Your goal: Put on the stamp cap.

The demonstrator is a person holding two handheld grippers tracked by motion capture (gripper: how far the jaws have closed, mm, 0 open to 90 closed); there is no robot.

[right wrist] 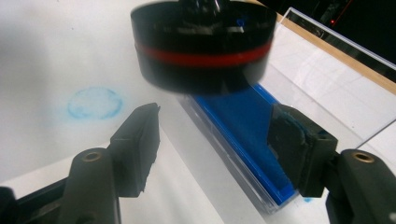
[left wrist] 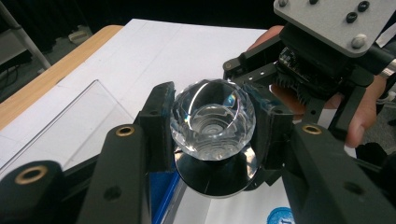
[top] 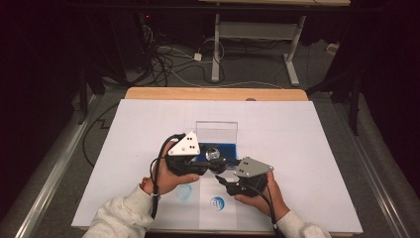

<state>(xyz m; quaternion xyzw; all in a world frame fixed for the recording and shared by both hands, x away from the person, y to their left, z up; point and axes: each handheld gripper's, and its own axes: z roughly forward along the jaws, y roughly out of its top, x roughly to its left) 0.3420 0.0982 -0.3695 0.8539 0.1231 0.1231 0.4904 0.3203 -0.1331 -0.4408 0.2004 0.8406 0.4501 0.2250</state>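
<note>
Near edge, high view: two stamped blue marks on the white sheet [top: 307,148] — a faint round smudge [top: 183,192] at lower centre-left, a crisper round print [top: 216,202] beside it. So stamping looks already partly done; whether more prints are wanted cannot be told.

Mid-frame: left gripper [top: 210,161] clamped on the stamp's faceted crystal knob [left wrist: 212,119], jaws closed against its two sides. Stamp held off the paper, above the blue ink pad [top: 218,148] in its clear open-lid case [top: 216,130]. Right gripper [top: 223,182] just below and right of it, jaws spread wide, gripping nothing.

Judgement: the stamp is between inking and printing, or about to pass to the right gripper. Left to do: press or set it down.

View differences: left gripper view gives the knob and its black disc base [left wrist: 217,175]. Right gripper view gives the base from the side, with a red band [right wrist: 203,58], and the blue pad [right wrist: 243,130] between its open jaws.

Far: wooden table edge [top: 213,93], cables on floor.
</note>
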